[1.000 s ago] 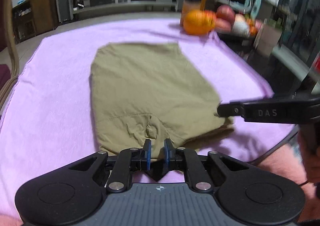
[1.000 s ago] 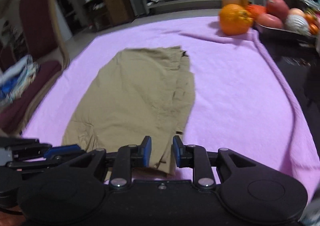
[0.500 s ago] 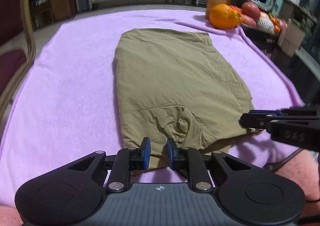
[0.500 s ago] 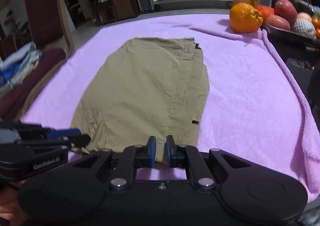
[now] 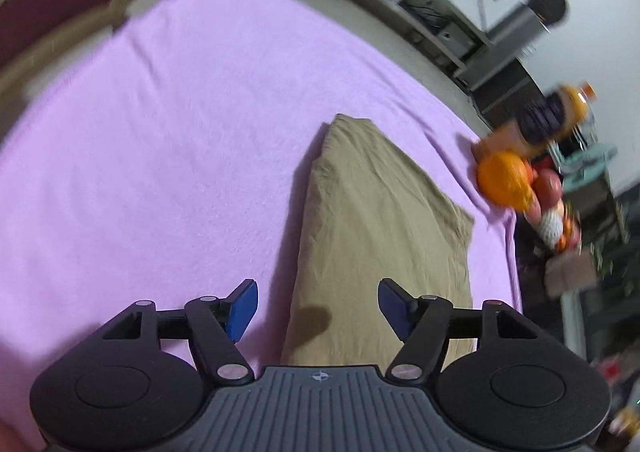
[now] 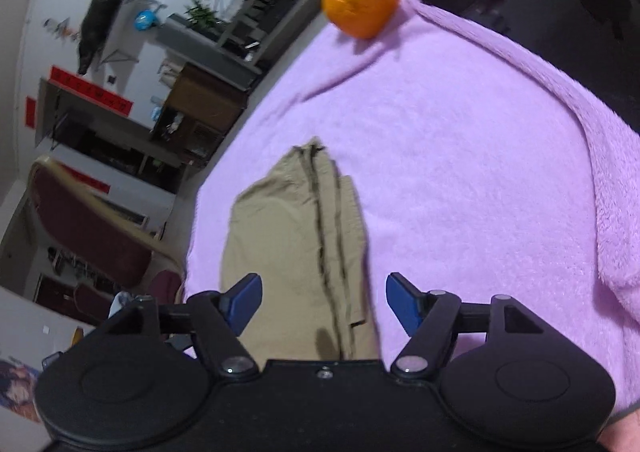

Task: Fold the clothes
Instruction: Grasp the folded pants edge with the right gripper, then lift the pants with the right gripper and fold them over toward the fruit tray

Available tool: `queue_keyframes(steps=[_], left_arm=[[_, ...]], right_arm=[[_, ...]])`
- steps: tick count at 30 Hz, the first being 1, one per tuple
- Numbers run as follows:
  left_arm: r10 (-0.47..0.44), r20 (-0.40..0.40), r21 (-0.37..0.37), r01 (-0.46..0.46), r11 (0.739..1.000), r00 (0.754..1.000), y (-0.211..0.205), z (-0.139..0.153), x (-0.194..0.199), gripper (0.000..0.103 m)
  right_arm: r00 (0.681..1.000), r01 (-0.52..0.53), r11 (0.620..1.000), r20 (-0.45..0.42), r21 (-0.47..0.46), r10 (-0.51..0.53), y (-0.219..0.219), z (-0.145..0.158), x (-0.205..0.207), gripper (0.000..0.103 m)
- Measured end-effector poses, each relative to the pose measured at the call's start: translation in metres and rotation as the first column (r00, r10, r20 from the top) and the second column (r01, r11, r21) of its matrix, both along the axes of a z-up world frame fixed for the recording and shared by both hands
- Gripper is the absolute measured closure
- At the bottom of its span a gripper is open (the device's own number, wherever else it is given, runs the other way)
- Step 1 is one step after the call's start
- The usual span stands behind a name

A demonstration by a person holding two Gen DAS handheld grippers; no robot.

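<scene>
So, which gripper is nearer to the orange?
Right, probably. The right gripper is over the shorts' right edge, the orange ahead of it; the left gripper over their left edge, the orange off to its right. Both jaws have just been opening, gripping nothing.

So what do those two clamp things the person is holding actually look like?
Both look much alike. The left gripper has two blue finger pads on black linkage arms with silver pivot pins, two round black discs and a ribbed grey body with a small cross mark. The right gripper is the same, but its body is smooth black with a centre screw.
</scene>
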State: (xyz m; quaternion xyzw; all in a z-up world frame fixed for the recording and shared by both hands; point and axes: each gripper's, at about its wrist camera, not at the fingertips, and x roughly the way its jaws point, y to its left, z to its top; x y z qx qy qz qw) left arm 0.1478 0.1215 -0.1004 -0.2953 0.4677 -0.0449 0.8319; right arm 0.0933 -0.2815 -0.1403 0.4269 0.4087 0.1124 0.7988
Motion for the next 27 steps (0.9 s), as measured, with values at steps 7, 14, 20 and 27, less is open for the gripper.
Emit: queue_keyframes(steps=[7, 14, 20, 27], left_arm=[[-0.064, -0.017, -0.007, 0.064, 0.998, 0.998, -0.014, -0.023, 0.024, 0.043], [-0.185, 0.057, 0.106, 0.178, 0.978, 0.981, -0.048, -0.025, 0.034, 0.046], [-0.285, 0.128, 0.400, 0.213, 0.891, 0.950, -0.095, -0.001, 0.017, 0.061], [-0.374, 0.184, 0.434, 0.266, 0.861, 0.909, -0.129, 0.050, -0.030, 0.066]], right_arm=[[0.995, -0.088, 0.995, -0.044, 0.052, 0.091, 0.004, -0.029, 0.045, 0.054], [0.987, -0.160, 0.987, 0.010, 0.032, 0.160, 0.022, -0.034, 0.067, 0.054], [0.991, -0.115, 0.965, 0.036, -0.237, 0.127, 0.061, -0.011, 0.059, 0.090], [0.994, -0.063, 0.983, 0.078, -0.171, 0.077, 0.038, 0.060, 0.013, 0.093]])
